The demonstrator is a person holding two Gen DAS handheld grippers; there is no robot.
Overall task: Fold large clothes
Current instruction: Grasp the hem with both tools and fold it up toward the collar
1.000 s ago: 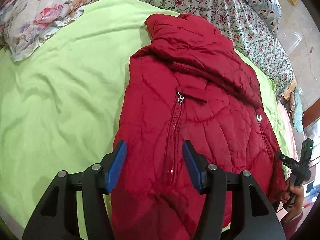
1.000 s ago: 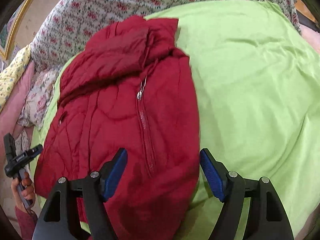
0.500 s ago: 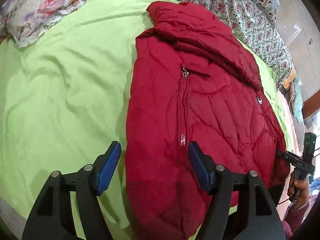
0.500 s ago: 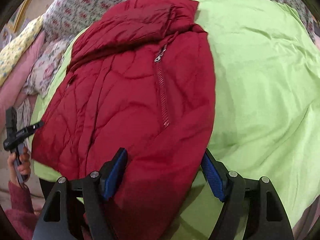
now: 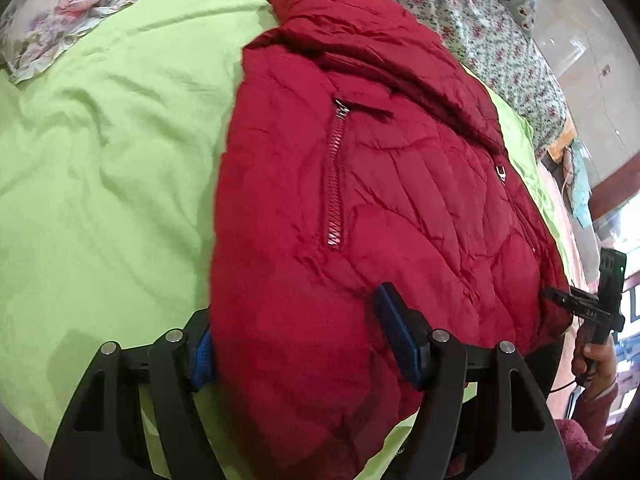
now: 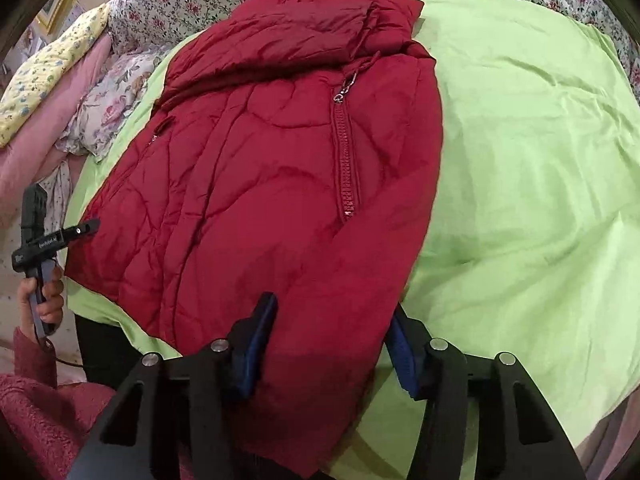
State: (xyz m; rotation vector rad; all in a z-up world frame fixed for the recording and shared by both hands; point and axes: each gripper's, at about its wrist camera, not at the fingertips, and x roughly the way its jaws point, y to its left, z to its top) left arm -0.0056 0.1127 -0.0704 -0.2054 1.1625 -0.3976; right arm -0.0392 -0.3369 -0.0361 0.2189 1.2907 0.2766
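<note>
**A:** Item one, at the far left: what are we listing?

**B:** We are listing one floral pillow (image 5: 60,12) at the bed's corner; one green sheet (image 5: 100,180) is covering the mattress; one red jacket (image 5: 380,200) is lying flat on that sheet, collar away from us and hem hanging towards us at the near edge.

**A:** And the claws, left first?

**B:** We are counting two. The left gripper (image 5: 296,320) is straddling the jacket's left hem corner; its jaws have just been widening and are standing apart, with fabric lying between them and no pinch showing. The right gripper (image 6: 332,308) is sitting over the opposite hem corner; its jaws have just been closing, and the blue pads seem to be pressing into the padded cloth from both sides.

**A:** Fittings on the garment?

**B:** We are seeing two pocket zips; the left zip (image 5: 335,176) is running down the front, and the right zip pull (image 5: 500,172) is glinting near the far side.

**A:** Which step are we judging this to be?

**B:** We are taking hold of the hem, ahead of the first fold; no fold is showing in the body yet. Next, we are thinking, the left claw needs to be closing on its corner too; then both corners need to be rising together and travelling towards the collar, level, so the thick padding is not slipping or skewing.
</note>
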